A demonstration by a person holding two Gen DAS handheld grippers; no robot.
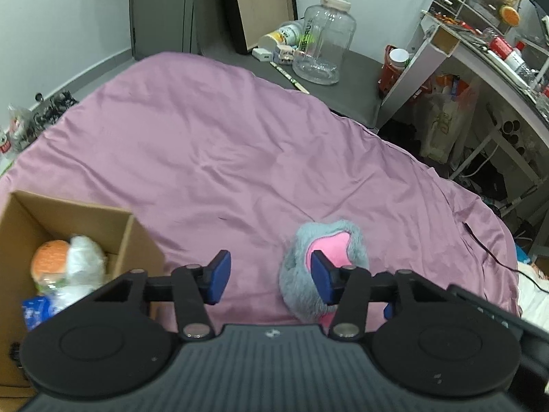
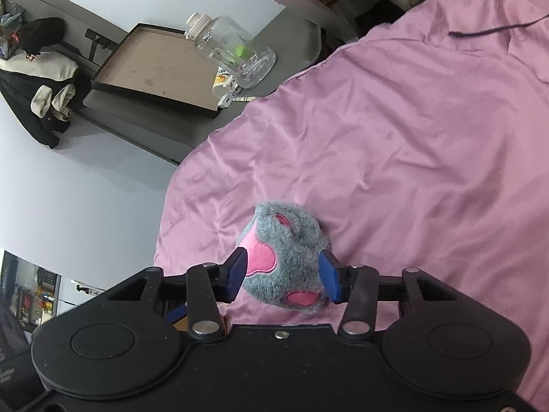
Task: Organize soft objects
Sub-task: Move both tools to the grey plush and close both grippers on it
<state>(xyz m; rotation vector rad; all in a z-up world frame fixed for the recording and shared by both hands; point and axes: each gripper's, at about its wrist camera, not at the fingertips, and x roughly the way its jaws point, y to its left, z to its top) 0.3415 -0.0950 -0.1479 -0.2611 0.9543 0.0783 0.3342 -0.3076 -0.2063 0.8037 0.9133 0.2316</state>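
A grey and pink plush toy (image 2: 283, 257) sits between the blue pads of my right gripper (image 2: 283, 274), above the pink bedsheet (image 2: 411, 137); both pads touch its sides. The same toy shows in the left wrist view (image 1: 326, 261), partly behind the right finger of my left gripper (image 1: 269, 279). My left gripper is open and empty over the sheet. A cardboard box (image 1: 20, 213) at the left holds an orange soft toy (image 1: 49, 261), a white one (image 1: 84, 264) and a blue item (image 1: 36, 310).
A big clear water jug (image 1: 324, 34) and small bottles stand on a grey bench beyond the bed. A cluttered white desk (image 1: 480, 61) is at the right. A black cable (image 1: 487, 250) lies on the sheet's right edge. A shallow tray (image 2: 154, 68) leans by the bench.
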